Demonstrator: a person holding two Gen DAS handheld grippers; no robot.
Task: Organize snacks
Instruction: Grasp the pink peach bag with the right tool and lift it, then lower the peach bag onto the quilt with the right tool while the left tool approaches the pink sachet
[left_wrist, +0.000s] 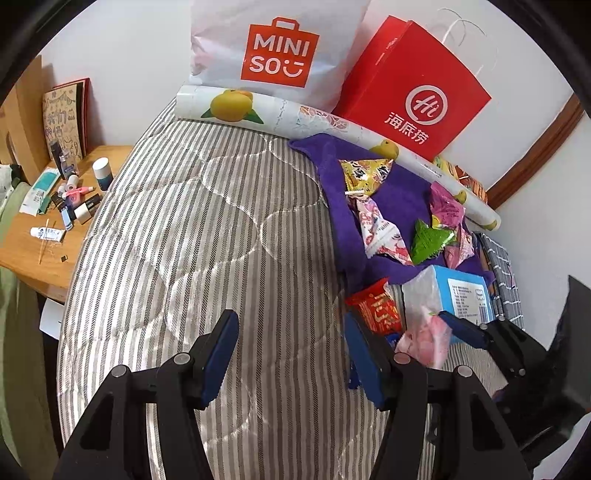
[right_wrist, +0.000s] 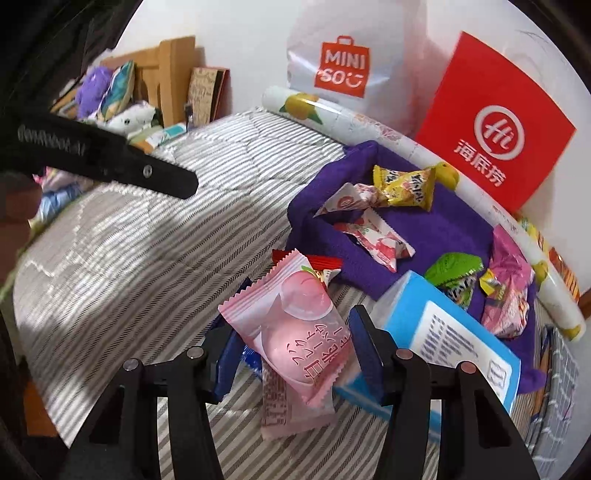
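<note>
My right gripper (right_wrist: 293, 345) is shut on a pink peach snack pack (right_wrist: 291, 317), held just above the striped mattress (right_wrist: 129, 258). Beneath it lie a red packet (right_wrist: 327, 261) and a blue-and-white box (right_wrist: 443, 332). Behind them a purple cloth (right_wrist: 443, 229) carries several wrapped snacks, among them a yellow one (right_wrist: 406, 184) and a green one (right_wrist: 454, 267). My left gripper (left_wrist: 291, 354) hovers open over bare mattress (left_wrist: 203, 221) with nothing between its fingers. In the left wrist view the pink pack (left_wrist: 424, 332) sits to its right, beside the red packet (left_wrist: 376, 306).
A white Miniso bag (left_wrist: 273, 48) and a red paper bag (left_wrist: 413, 92) lean on the wall behind a roll of fruit-print paper (left_wrist: 258, 107). A wooden side table (left_wrist: 44, 266) with toiletries stands left of the bed. The wall closes off the right side.
</note>
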